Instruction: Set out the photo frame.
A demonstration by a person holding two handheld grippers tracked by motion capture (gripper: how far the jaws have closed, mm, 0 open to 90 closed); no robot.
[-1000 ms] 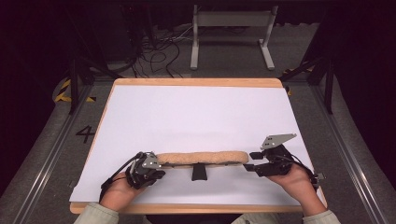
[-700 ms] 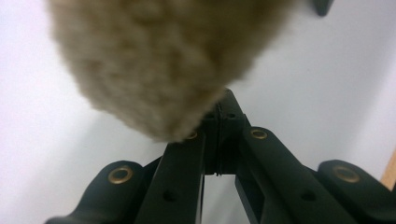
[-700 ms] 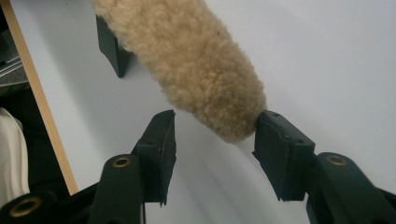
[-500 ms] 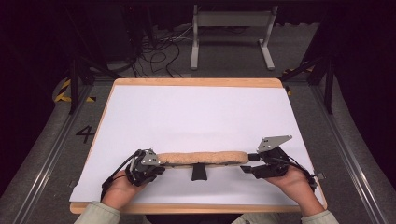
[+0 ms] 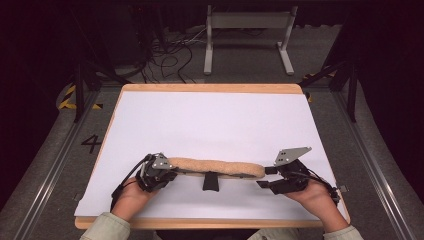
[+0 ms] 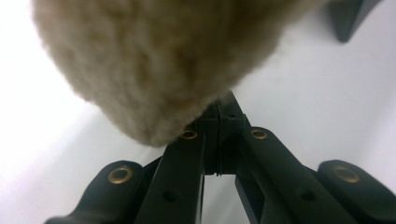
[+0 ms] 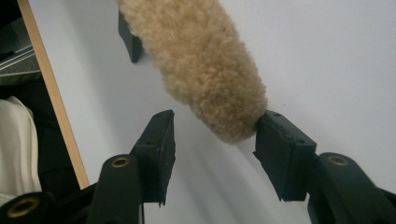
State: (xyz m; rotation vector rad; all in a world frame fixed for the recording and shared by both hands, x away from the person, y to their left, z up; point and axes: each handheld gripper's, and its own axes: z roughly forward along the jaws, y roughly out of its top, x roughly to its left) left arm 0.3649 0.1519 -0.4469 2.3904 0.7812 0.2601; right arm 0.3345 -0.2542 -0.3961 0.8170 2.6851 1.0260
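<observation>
The fleecy roll [image 5: 217, 167] lies along the near edge of the bench [image 5: 210, 125]. The left claw [image 5: 172, 174] is clamped tight at one end; the right claw [image 5: 265, 177] stands half open around the other end.

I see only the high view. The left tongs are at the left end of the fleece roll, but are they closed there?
Observer: Yes. In the left gripper view the left tongs are shut, jaws meeting, and the roll has its end right over their tips. I cannot tell whether they pinch any fleece.
Operator: And the right tongs, do they grip the other end?
Observer: No. In the right gripper view they are open around that end. One jaw touches the fleece and the other stands apart from it.
</observation>
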